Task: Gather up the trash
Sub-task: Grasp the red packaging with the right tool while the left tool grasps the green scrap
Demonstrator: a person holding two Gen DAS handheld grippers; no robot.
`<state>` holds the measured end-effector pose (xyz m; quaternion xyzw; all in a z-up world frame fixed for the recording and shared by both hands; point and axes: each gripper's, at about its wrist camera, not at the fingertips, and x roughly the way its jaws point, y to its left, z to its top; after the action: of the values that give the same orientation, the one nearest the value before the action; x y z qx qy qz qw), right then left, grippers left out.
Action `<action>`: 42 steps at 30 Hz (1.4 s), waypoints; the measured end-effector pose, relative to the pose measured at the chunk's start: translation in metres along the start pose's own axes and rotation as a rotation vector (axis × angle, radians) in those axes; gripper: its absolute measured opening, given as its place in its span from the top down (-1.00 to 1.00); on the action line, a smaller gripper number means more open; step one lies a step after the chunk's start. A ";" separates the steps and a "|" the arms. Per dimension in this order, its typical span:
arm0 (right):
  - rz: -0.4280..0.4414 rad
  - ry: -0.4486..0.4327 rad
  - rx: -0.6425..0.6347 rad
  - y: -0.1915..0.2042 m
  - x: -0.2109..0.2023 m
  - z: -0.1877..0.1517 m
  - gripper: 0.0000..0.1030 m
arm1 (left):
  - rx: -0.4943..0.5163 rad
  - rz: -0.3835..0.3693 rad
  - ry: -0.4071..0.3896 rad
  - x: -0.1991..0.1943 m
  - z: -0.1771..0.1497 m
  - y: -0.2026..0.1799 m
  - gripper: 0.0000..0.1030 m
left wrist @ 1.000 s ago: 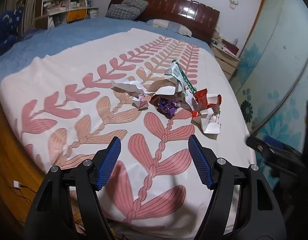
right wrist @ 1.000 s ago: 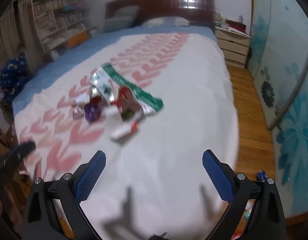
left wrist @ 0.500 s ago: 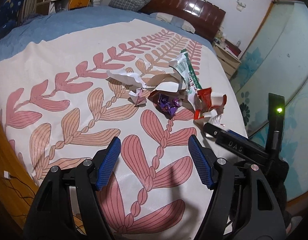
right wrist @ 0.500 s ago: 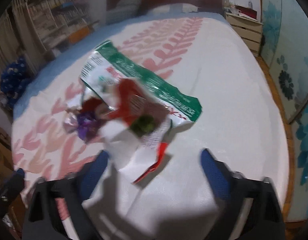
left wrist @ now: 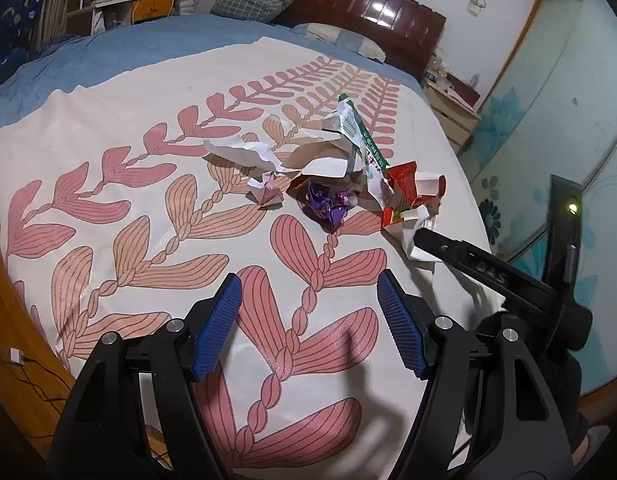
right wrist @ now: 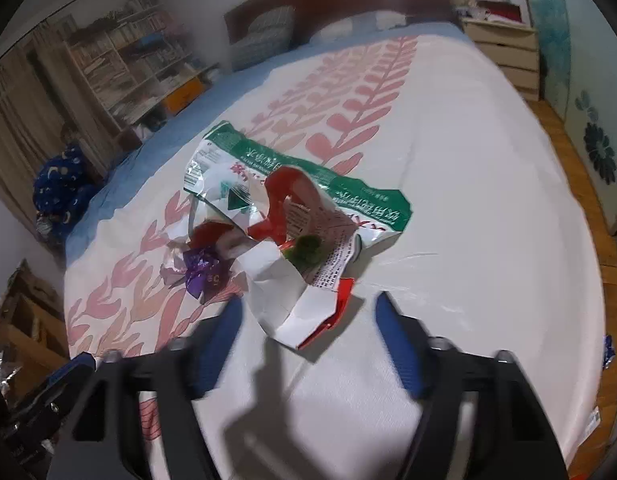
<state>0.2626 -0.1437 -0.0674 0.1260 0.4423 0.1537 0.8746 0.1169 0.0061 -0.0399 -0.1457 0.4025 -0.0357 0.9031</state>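
A heap of trash lies on a bed point(left wrist: 108, 128) covered with a white spread printed with pink and tan leaf stems. The heap holds a long green-and-white wrapper point(right wrist: 308, 184), a red-and-white wrapper point(right wrist: 304, 272) crumpled over its near end, a purple foil wrapper point(right wrist: 202, 270) to the left of that, and torn white paper point(left wrist: 248, 152) on the far left — all touching or overlapping.

The left gripper point(left wrist: 310, 320) hangs over the bare spread short of the heap, its blue-padded jaws standing apart with nothing between them.

The right gripper point(right wrist: 308, 340) is at the near edge of the heap, its jaws closing. The loose white corner of the red-and-white wrapper reaches into the gap between them, but the pads are not pressing on it. In the left wrist view one black finger point(left wrist: 468, 260) of this gripper comes in from the right and meets that same wrapper's white edge.

Beyond the bed stand a dark wooden headboard point(left wrist: 348, 4), a bookshelf point(right wrist: 128, 76) and a pale nightstand point(right wrist: 504, 52).
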 end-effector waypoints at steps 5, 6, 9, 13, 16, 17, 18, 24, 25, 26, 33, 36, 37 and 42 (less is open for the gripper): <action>0.008 0.006 -0.009 0.002 0.006 0.005 0.75 | 0.008 0.002 0.008 0.002 -0.001 -0.003 -0.37; 0.012 -0.001 -0.016 0.003 0.005 0.005 0.76 | 0.008 0.003 0.008 0.002 -0.001 -0.004 -0.37; 0.012 -0.010 -0.049 0.008 0.000 0.004 0.81 | 0.007 0.002 0.009 0.003 -0.001 -0.004 -0.37; -0.006 -0.049 -0.102 0.012 -0.021 0.000 0.86 | 0.012 0.006 0.000 0.001 -0.001 -0.005 -0.37; -0.055 -0.093 -0.203 0.022 -0.049 -0.007 0.87 | 0.012 0.009 -0.007 0.001 0.001 -0.006 -0.37; -0.067 -0.105 -0.245 0.026 -0.061 -0.010 0.88 | 0.010 0.007 -0.005 0.001 0.001 -0.006 -0.37; -0.089 -0.121 -0.287 0.031 -0.074 -0.013 0.88 | 0.008 0.006 -0.002 0.003 0.002 -0.007 -0.37; -0.107 -0.069 -0.318 0.020 -0.108 -0.027 0.89 | 0.028 -0.015 0.040 0.017 -0.001 -0.020 -0.46; -0.112 -0.060 -0.315 0.016 -0.112 -0.030 0.89 | 0.035 -0.013 0.050 0.019 -0.002 -0.022 -0.46; -0.113 -0.052 -0.310 0.012 -0.115 -0.033 0.89 | 0.046 -0.011 0.062 0.022 -0.003 -0.026 -0.46; -0.118 -0.054 -0.204 -0.027 -0.146 -0.046 0.89 | 0.089 -0.054 0.086 0.041 -0.003 -0.050 -0.46; -0.142 -0.044 -0.189 -0.041 -0.155 -0.051 0.89 | 0.125 -0.047 0.092 0.055 0.002 -0.065 -0.46; -0.148 -0.038 -0.189 -0.043 -0.155 -0.051 0.89 | 0.134 -0.047 0.096 0.059 0.004 -0.070 -0.46; -0.182 0.011 -0.168 -0.061 -0.142 -0.063 0.89 | 0.202 -0.044 0.135 0.087 0.010 -0.096 -0.46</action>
<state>0.1408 -0.2490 -0.0212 0.0109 0.4425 0.1111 0.8898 0.1879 -0.0995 -0.0678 -0.0602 0.4535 -0.1056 0.8829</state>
